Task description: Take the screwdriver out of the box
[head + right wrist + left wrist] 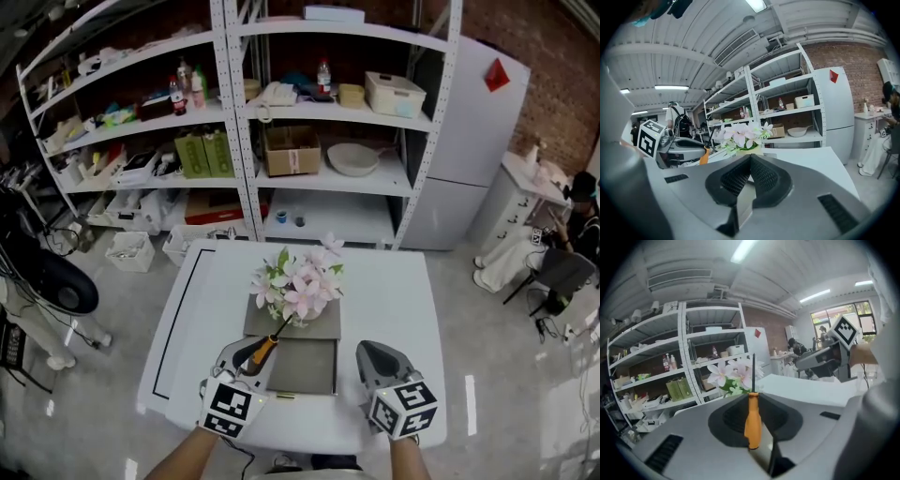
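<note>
The left gripper [254, 357] sits at the near left of the white table [394, 291], with its jaws clamped on the orange handle of the screwdriver [265, 351]. In the left gripper view the handle lies pinched between the two pads, and the thin dark shaft sticks out past the jaw tips. In the head view the screwdriver lies over the near-left corner of the grey box [309, 370], its tip pointing toward the far side. The left gripper view shows only the room behind the shaft, nothing of the box.

The right gripper [368, 350] is at the near right, just beside the box's right edge. Its jaws are together at the tips, with nothing between them.

The box is open and lies between the two grippers, close to the table's near edge; its inside looks bare. Just beyond it a grey slab [323, 326] bears a bunch of pink and white flowers [298, 281] at mid-table.

Beyond the table stand white shelves [234, 112] filled with bottles, cartons and bowls. To their right is a tall white cabinet [478, 131]. At the far right a person [577, 216] sits by a small white unit.
</note>
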The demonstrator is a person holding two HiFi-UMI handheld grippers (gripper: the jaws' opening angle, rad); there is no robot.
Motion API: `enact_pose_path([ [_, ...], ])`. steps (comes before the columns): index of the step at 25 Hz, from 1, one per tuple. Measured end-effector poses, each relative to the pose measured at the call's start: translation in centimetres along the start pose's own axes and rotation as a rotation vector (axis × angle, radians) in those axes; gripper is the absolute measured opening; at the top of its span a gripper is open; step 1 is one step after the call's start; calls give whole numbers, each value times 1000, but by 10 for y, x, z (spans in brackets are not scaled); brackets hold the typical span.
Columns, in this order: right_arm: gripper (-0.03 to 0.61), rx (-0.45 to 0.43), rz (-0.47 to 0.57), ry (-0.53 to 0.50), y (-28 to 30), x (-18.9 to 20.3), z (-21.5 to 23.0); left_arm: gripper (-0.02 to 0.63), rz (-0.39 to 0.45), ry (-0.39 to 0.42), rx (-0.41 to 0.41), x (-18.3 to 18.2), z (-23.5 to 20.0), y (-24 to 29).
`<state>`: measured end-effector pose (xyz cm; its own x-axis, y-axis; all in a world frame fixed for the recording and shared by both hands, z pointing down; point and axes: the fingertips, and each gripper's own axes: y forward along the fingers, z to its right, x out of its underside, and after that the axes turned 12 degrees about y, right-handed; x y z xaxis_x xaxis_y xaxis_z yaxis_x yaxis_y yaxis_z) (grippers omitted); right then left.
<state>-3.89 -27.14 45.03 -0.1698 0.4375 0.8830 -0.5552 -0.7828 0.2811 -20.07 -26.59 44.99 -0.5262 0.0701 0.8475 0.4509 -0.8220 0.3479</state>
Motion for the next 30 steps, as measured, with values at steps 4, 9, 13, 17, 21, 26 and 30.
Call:
enact_pose_path([
  [4,5,-10,11,-1,1,-4,-6,69,62,-94,-85,-12,-26,-20],
  [9,5,-25,43,2,3,-20,-14,69,131,-198,-191,-26,-63,-43],
  [13,5,-33,72,-16,2,-35,-21,69,170,-237,-250,-35,-84,-56],
  [17,5,-30,93,-44,0,-45,-24,69,195,-253,-284,-39,-96,-65],
  [21,5,-28,103,-63,-2,-50,-29,69,214,-265,-288,-45,-99,-68],
  [26,5,-35,98,-73,0,-50,-32,69,213,-272,-279,-47,-98,-69],
  [30,5,-37,92,-78,2,-48,-33,69,211,-277,-278,-45,-98,-69],
])
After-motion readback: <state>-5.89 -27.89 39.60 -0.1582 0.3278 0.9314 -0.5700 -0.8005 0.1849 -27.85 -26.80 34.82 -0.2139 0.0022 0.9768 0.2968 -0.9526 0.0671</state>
